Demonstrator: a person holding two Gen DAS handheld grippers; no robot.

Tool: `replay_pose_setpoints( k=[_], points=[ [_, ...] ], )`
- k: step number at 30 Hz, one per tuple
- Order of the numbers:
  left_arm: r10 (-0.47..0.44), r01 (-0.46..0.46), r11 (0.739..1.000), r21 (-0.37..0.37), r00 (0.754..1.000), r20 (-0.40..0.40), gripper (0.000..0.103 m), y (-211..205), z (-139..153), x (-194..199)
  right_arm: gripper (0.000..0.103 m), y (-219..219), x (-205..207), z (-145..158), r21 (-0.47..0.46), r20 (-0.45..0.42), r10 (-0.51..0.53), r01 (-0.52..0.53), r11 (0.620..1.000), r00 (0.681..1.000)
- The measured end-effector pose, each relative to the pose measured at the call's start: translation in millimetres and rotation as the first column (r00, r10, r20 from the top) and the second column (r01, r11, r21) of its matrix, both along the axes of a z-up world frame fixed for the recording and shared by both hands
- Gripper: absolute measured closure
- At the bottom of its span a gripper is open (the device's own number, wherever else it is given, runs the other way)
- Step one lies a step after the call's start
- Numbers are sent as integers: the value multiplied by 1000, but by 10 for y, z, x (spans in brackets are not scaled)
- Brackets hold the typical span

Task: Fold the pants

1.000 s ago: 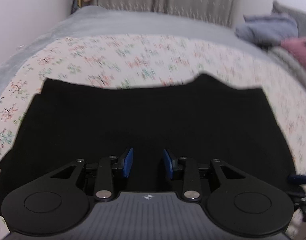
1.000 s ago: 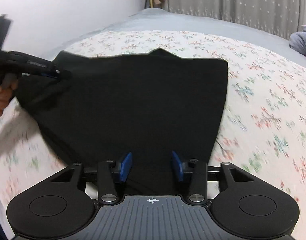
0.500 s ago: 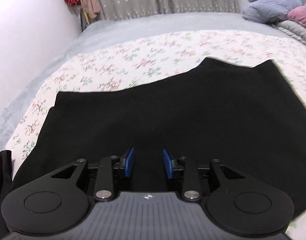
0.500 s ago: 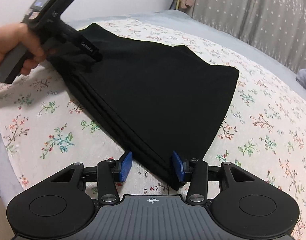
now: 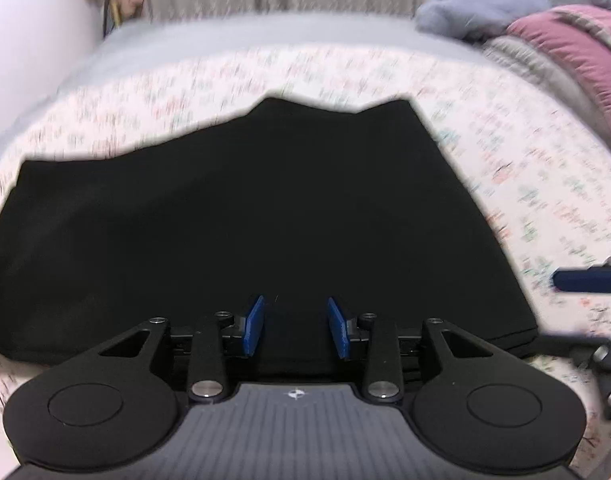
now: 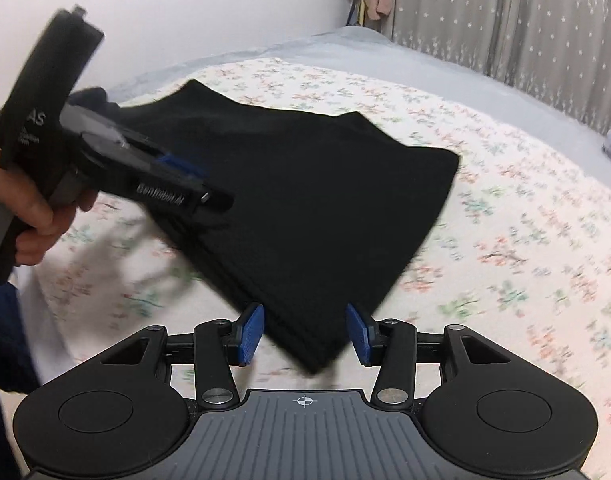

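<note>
The black pants (image 5: 265,216) lie folded in a flat stack on the floral bedspread (image 5: 545,184); they also show in the right wrist view (image 6: 317,208). My left gripper (image 5: 295,326) is open and empty above the near edge of the stack; it also shows at the left of the right wrist view (image 6: 209,196). My right gripper (image 6: 305,334) is open and empty, its jaws either side of the stack's near corner. A blue fingertip (image 5: 581,280) of it shows at the right of the left wrist view.
A grey blanket (image 5: 225,36) covers the far part of the bed. A pile of grey and pink bedding (image 5: 545,36) lies at the far right. A white wall (image 6: 185,12) stands on the left and a grey curtain (image 6: 505,12) behind the bed.
Both grippers have drawn back and shifted over the folded pants. The left gripper has swung across the stack's left side. Both jaws stayed open; the pants lie still.
</note>
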State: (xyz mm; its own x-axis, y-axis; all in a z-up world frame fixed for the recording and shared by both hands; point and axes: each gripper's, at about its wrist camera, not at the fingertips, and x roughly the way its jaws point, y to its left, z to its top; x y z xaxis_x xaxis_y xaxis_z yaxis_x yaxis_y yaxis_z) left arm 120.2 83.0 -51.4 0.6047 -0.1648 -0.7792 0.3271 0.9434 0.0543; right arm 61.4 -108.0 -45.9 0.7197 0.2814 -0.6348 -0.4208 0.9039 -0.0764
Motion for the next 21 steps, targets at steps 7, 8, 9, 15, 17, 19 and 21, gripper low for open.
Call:
replay_pose_setpoints(
  k=[7, 8, 9, 15, 17, 19, 21],
  points=[
    [23, -23, 1000, -12, 1000, 14, 49, 16, -104, -24, 55, -86, 81, -317, 51, -58, -34, 37, 998, 998],
    [27, -27, 1000, -9, 1000, 15, 48, 7, -101, -23, 55, -64, 83, -299, 51, -70, -23, 27, 998, 997],
    [31, -31, 1000, -6, 999, 14, 48, -9, -95, -21, 55, -66, 89, -305, 67, -90, -13, 19, 998, 996],
    [49, -49, 999, -1, 999, 4, 47, -51, -73, 17, 55, -137, 43, -291, 93, -139, -8, 21, 995, 990],
    [52, -52, 998, -20, 999, -6, 47, -43, -59, 18, 56, -227, 35, -255, 139, -166, -16, 40, 990, 986],
    [55, -56, 998, -41, 998, -13, 47, -32, -36, 6, 57, -363, 31, -210, 207, -187, -40, 79, 975, 982],
    [49, -50, 997, -57, 999, -10, 47, -38, -9, -16, 57, -505, 31, -167, 272, -196, -67, 120, 955, 978]
  ],
)
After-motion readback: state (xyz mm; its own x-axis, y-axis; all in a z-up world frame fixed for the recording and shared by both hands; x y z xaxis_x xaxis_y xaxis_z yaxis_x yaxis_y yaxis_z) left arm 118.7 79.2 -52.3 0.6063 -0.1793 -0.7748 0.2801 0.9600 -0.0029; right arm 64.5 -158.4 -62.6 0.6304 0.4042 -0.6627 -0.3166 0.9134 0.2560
